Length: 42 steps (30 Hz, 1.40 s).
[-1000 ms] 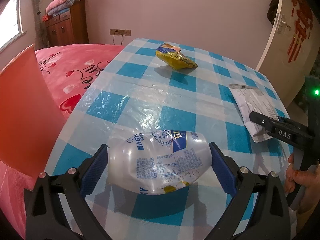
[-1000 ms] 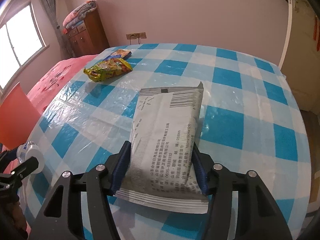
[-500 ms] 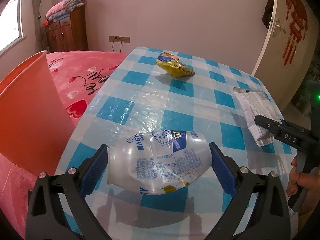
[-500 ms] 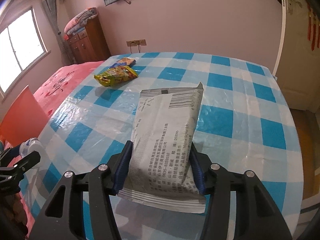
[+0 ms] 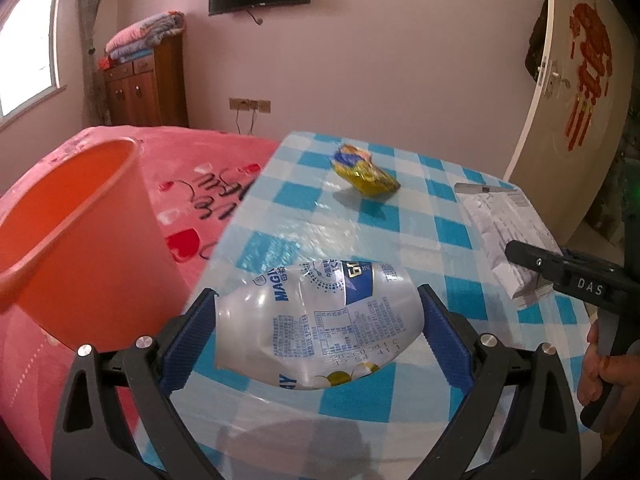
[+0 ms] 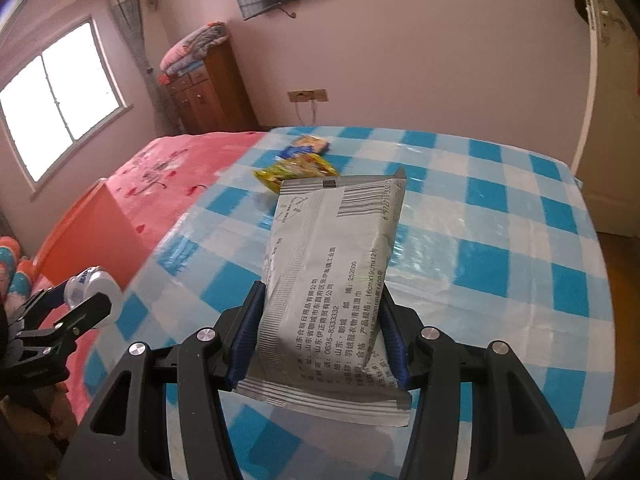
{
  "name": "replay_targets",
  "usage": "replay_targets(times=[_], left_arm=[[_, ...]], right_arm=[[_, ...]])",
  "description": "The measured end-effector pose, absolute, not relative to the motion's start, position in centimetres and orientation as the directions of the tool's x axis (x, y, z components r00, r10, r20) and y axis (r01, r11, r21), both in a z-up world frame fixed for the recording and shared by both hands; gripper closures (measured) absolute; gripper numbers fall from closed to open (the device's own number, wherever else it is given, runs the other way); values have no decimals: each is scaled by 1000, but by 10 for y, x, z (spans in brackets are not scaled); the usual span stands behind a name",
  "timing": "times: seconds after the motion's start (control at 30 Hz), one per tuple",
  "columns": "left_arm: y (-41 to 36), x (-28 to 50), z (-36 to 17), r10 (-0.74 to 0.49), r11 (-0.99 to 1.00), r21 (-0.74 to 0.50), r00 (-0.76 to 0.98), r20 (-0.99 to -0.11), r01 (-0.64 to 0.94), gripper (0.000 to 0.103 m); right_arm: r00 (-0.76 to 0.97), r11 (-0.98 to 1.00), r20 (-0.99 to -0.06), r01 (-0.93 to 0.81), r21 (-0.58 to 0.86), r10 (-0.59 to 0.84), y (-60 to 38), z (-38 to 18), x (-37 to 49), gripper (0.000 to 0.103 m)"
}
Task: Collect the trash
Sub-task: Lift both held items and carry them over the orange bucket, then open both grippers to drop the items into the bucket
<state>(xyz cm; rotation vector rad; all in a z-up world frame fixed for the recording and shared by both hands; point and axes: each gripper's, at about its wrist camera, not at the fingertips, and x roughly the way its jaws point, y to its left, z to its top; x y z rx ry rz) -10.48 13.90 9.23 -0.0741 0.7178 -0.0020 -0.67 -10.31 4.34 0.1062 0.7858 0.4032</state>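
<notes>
My left gripper (image 5: 318,320) is shut on a crushed clear plastic bottle (image 5: 320,320) with blue print, held above the left edge of the blue-checked table (image 5: 360,232). An orange bin (image 5: 80,240) stands just left of it, its rim at about the bottle's height. My right gripper (image 6: 316,328) is shut on a grey foil pouch (image 6: 332,264) and holds it lifted above the table (image 6: 500,248). The pouch (image 5: 504,232) and right gripper (image 5: 532,276) also show at the right of the left wrist view. A yellow snack wrapper (image 5: 366,172) lies at the table's far side.
A bed with a pink cover (image 5: 208,184) lies left of the table, behind the bin. A wooden cabinet (image 5: 148,88) stands against the far wall. A door (image 5: 576,92) is at the right. A second small wrapper (image 6: 308,146) lies beyond the yellow one.
Both grippers have risen with their loads. The left gripper has moved left towards the orange bin, whose open rim now shows. The pouch has lifted off the table.
</notes>
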Motion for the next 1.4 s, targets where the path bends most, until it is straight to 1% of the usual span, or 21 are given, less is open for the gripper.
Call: replay_targets(times=[0.27, 0.6, 0.83, 0.93, 1.13, 1.23, 1.3, 1.4], left_arm=[[175, -112, 122, 24, 993, -76, 794, -607, -89, 6], [252, -117, 157, 204, 964, -36, 817, -539, -264, 6], [306, -106, 154, 339, 921, 35, 757, -558, -388, 6], [324, -101, 149, 372, 907, 55, 731, -572, -418, 6], [346, -92, 140, 390, 894, 60, 704, -593, -445, 6], [352, -92, 133, 386, 892, 54, 692, -609, -449, 6], [352, -91, 129, 389, 888, 60, 677, -625, -455, 6], [352, -88, 122, 394, 887, 77, 658, -642, -456, 6]], right_arm=[[580, 850, -630, -434, 298, 517, -55, 73, -4, 48], [480, 716, -573, -631, 300, 664, 43, 124, 3, 48], [387, 623, -568, -720, 306, 727, 119, 140, 15, 48], [358, 594, -569, -744, 306, 740, 151, 142, 21, 48], [320, 559, -573, -771, 306, 754, 197, 143, 31, 48], [292, 531, -571, -788, 310, 767, 212, 141, 32, 45], [305, 544, -581, -786, 293, 755, 220, 139, 30, 32], [319, 559, -574, -770, 307, 754, 216, 137, 32, 25]])
